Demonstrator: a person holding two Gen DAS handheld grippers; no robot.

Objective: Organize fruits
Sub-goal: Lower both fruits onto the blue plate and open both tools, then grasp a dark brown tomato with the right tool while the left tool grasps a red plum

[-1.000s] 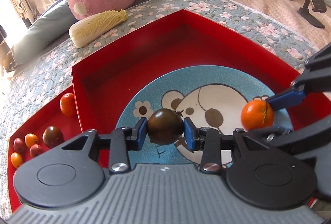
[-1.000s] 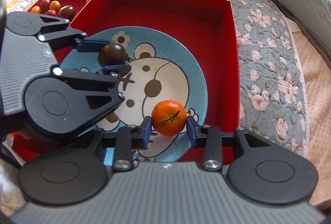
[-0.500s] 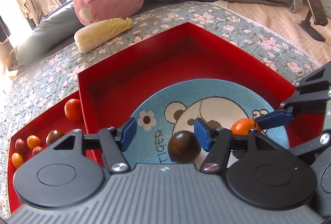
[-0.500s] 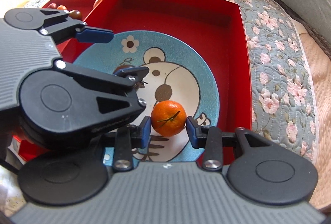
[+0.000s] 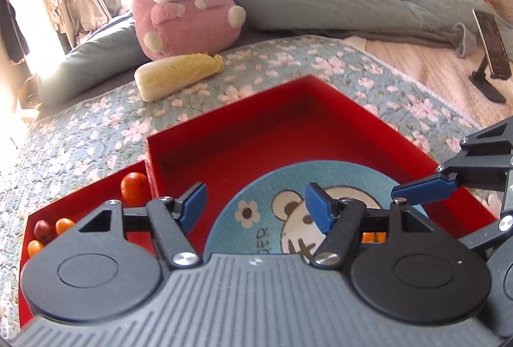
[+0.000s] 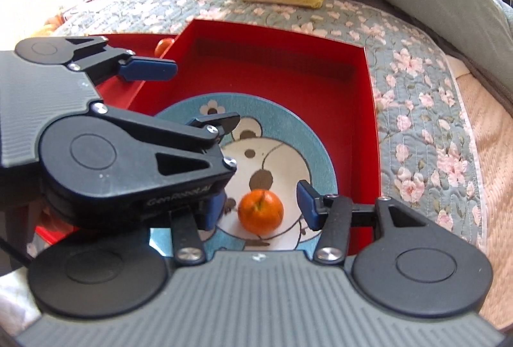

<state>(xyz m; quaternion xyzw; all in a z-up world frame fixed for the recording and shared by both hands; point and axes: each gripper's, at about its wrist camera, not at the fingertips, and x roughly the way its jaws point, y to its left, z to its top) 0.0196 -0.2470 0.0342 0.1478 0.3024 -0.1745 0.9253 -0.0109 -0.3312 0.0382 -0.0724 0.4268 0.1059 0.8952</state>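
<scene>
A blue bear plate (image 5: 288, 183) (image 6: 307, 135) lies in a red box (image 5: 288, 109) (image 6: 279, 58). An orange mandarin (image 6: 260, 211) rests on the plate between the open fingers of my right gripper (image 6: 260, 206), touching neither. My left gripper (image 5: 255, 206) is open and empty above the plate; it fills the left of the right wrist view (image 6: 182, 97). The dark tomato is hidden from both views. A second mandarin (image 5: 135, 188) and small red and orange tomatoes (image 5: 48, 230) lie in the red tray (image 5: 96, 186) to the left.
A floral quilt (image 5: 80, 148) covers the bed. A plush cabbage (image 5: 178, 76) and a pink plush animal (image 5: 186, 7) lie behind the box. A phone on a stand (image 5: 492, 52) is at the far right.
My left gripper opened, let go of the dark tomato and rose and drew back. My right gripper opened and released the mandarin onto the plate.
</scene>
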